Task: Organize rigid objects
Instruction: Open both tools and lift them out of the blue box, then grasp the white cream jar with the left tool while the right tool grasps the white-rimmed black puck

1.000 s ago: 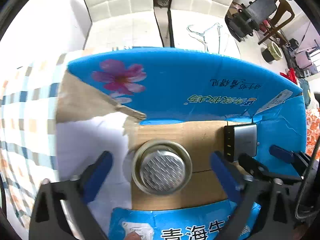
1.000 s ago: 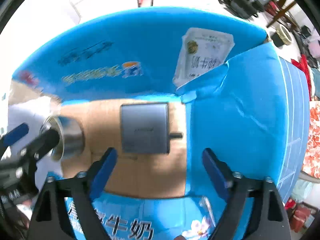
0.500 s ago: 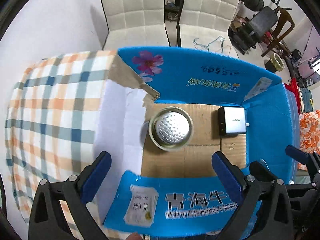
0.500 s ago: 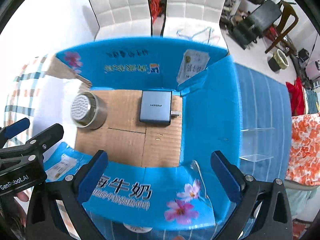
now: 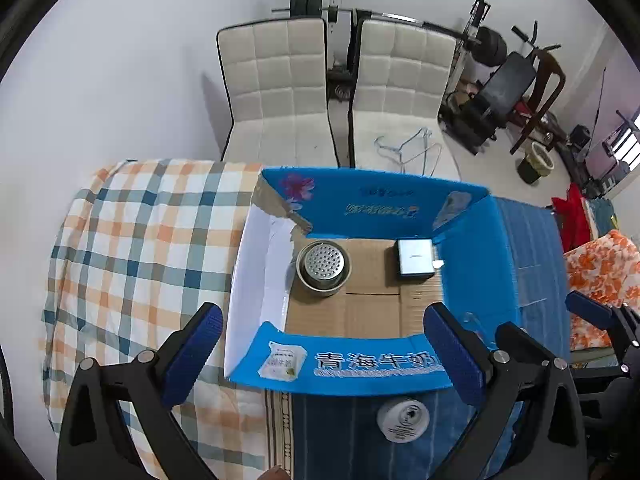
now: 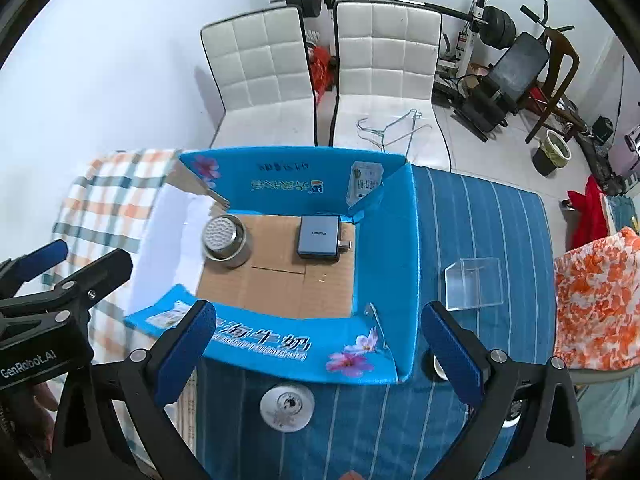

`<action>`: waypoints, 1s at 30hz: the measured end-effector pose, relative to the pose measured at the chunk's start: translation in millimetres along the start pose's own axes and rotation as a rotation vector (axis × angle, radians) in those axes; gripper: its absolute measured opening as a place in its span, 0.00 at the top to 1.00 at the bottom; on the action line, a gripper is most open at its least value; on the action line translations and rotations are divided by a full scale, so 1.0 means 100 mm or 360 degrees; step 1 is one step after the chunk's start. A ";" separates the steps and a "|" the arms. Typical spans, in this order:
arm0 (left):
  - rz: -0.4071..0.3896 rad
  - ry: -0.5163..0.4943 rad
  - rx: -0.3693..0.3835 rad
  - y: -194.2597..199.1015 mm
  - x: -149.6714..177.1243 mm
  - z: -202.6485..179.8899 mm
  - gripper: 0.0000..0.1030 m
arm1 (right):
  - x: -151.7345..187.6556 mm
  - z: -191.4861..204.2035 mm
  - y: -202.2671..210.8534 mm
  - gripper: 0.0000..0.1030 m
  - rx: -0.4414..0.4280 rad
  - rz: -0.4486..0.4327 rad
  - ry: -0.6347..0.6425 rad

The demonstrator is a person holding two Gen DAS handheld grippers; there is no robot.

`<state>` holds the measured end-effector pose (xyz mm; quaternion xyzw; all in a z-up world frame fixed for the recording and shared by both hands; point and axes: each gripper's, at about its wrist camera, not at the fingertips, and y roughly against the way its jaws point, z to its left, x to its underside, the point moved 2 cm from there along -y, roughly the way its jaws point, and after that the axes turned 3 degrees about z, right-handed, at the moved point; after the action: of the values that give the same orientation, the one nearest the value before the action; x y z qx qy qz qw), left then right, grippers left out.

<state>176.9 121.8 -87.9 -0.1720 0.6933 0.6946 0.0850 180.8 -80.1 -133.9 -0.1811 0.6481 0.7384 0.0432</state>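
Two rigid things lie on the brown cardboard floor of the open blue cardboard box with white lettering and pink flowers: a round steel cup with a perforated metal top on the left side, and a flat grey rectangular charger block on the right side, well apart from each other. From my right camera the same cup sits near the box's white left flap and the charger lies close to the blue right wall.

My left tool hangs above the near wall of the box with its blue-padded fingers spread wide and nothing between them. My right tool is likewise wide apart and carries nothing, hovering over the near right corner of the box.

Outside the box, on the blue striped cloth covering the desk, a round white disc with a dark emblem lies just in front of the near wall; my left camera shows it too. A clear plastic box-shaped piece rests on the cloth to the right of the box. Another round object near my right tool's right finger is mostly hidden. A checked orange, blue and white cloth covers the left part of the desk, and two white quilted chairs stand behind.
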 end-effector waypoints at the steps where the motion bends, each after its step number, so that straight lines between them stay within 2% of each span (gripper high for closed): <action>1: -0.0013 -0.0001 0.0007 0.06 0.02 -0.02 0.00 | 0.04 -0.03 0.08 0.00 -0.0019 -0.0010 -0.0011; 6: -0.0038 0.0010 0.0041 0.26 0.14 -0.13 0.00 | 0.31 -0.32 0.30 0.00 -0.0057 -0.0021 -0.0114; 11: 0.0023 0.0044 0.0044 0.16 0.36 -0.24 0.00 | 0.74 -0.93 0.13 0.00 0.0002 0.0087 -0.0309; 15: 0.0162 0.0050 0.0052 -0.21 0.63 -0.35 0.00 | 1.15 -1.55 -0.21 0.00 0.0107 0.0228 -0.0509; 19: 0.0353 -0.0005 0.0068 -0.65 0.96 -0.56 0.00 | 1.56 -2.10 -0.51 0.00 0.0206 0.0341 -0.0720; 24: 0.0541 -0.0066 0.0087 -1.14 1.29 -0.90 0.00 | 1.88 -2.66 -0.80 0.00 0.0347 0.0357 -0.0970; 30: 0.0688 -0.0022 0.0089 -1.61 1.48 -1.12 0.00 | 2.06 -3.13 -1.11 0.00 0.0448 0.0329 -0.1205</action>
<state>110.6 -3.6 -288.5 -0.0120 0.7325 0.6784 -0.0565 88.4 -402.3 -334.7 0.1769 0.6959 0.6575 0.2283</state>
